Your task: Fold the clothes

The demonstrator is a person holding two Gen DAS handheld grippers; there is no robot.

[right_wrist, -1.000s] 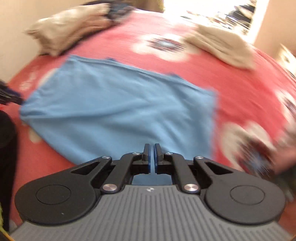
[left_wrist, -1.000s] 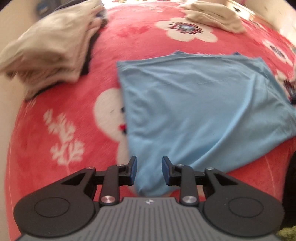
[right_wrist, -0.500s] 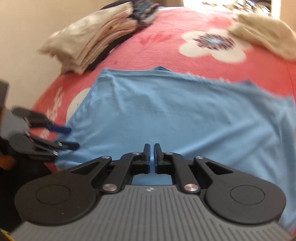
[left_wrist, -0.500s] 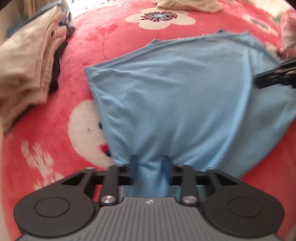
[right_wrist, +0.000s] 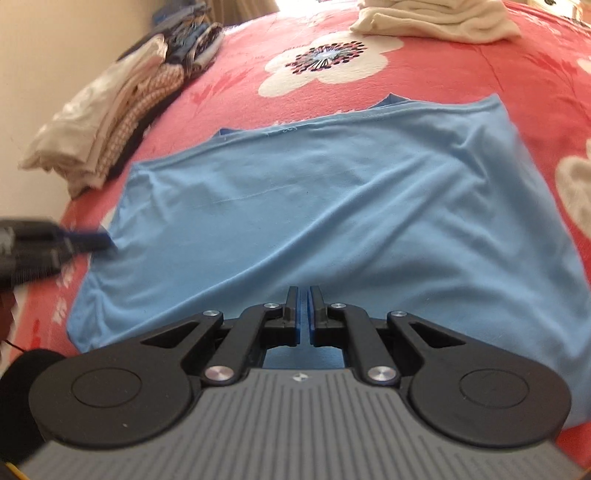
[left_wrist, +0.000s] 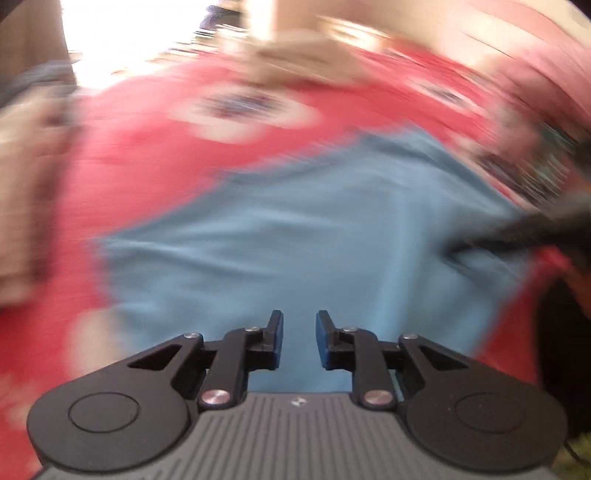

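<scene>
**Blue garment spread on the flowered bed**

The light blue garment [right_wrist: 332, 206] lies partly folded on the red flowered blanket [right_wrist: 461, 62]. The right gripper [right_wrist: 303, 314] has its jaws pressed together on the garment's near edge. The left gripper [left_wrist: 299, 339], jaws spread, is over the blurred cloth. A folded stack of clothes [right_wrist: 122, 114] sits far left; cream towels [right_wrist: 436, 18] beyond.

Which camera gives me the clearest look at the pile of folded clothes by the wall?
The right wrist view: the pile of folded clothes sits sharp at upper left on the red blanket. In the left wrist view it is only a motion-blurred beige smear at the left edge.
</scene>
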